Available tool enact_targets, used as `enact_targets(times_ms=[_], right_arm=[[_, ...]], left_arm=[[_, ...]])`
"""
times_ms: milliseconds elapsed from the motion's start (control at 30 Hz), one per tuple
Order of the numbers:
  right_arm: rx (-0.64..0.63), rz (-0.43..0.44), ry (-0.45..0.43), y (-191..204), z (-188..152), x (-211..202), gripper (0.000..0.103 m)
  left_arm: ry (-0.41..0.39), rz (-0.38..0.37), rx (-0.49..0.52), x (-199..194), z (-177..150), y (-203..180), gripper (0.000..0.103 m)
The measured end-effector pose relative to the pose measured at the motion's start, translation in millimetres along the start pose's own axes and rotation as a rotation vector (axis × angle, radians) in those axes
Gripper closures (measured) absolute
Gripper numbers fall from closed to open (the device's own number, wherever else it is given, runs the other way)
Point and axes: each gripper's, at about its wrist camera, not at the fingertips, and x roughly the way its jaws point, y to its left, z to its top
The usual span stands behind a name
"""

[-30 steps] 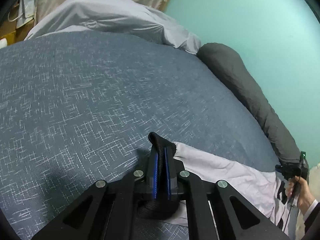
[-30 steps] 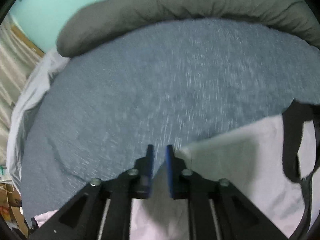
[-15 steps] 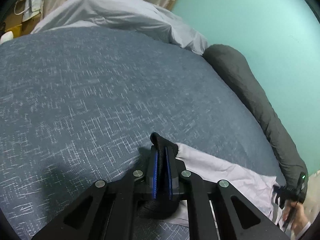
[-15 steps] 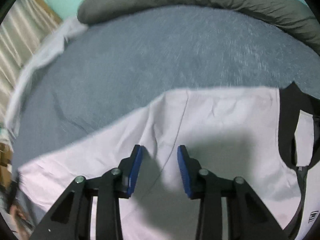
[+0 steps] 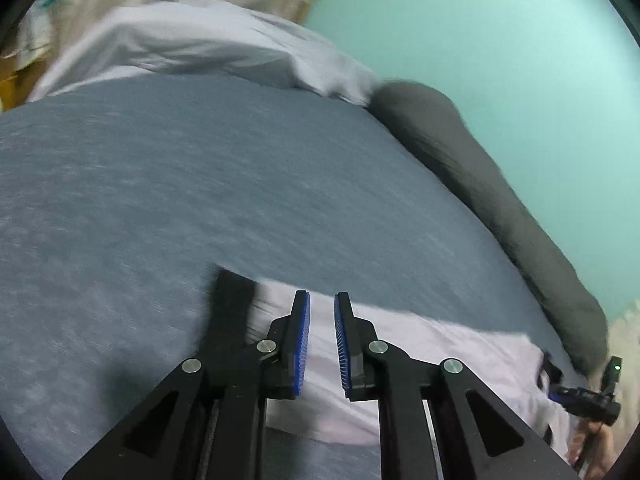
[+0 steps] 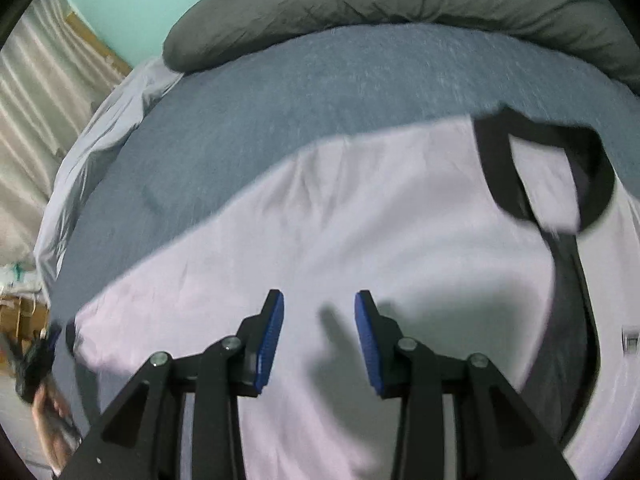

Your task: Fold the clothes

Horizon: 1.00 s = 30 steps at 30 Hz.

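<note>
Black cuff (image 5: 230,312) released, left claw (image 5: 321,344) opening, empty, right claw (image 6: 319,340) apart above garment (image 6: 360,216)

Left gripper (image 5: 321,312): jaws opening, black cuff (image 5: 230,312) released, now lying just left.
Right gripper (image 6: 319,312): widened, now over white garment (image 6: 360,220).
</note>
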Motion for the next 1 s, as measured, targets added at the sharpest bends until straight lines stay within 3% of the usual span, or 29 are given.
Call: enact_targets(times_ms=[133, 367, 567, 800, 833, 900, 1000], right_arm=[[-0.043, 0.001, 0.059, 3.2, -41.1, -8.7, 0.065], [-0.059, 0.029, 0.08, 23.3, -68.9, -21.8, 0.06], [0.025, 0.033, 0.068, -10.1, -111.4, -50.4, 0.06], [0.15, 0.03, 0.037, -57.2, -161.4, -79.9, 0.06], [0.167, 0.036, 0.03, -63.0, -167.3, -83.7, 0.06], [0.205, 0.052, 0.016, -73.2, -179.3, -91.2, 0.06], [0.256, 0.076, -0.003, -86.8, -196.3, -101.0, 0.06]], left_arm=[[0.094, -0.124, 0.061, 7.7, -26.5, -45.6, 0.09], [0.304, -0.309, 0.124, 22.5, -95.1, -118.3, 0.09], [0.5, -0.418, 0.257, 39.7, -167.6, -176.7, 0.09], [0.622, -0.449, 0.39, 53.9, -231.5, -205.0, 0.091], [0.634, -0.452, 0.396, 55.2, -236.2, -205.5, 0.091], [0.635, -0.449, 0.398, 53.6, -237.9, -203.2, 0.103], [0.622, -0.438, 0.398, 49.2, -236.9, -198.1, 0.103]])
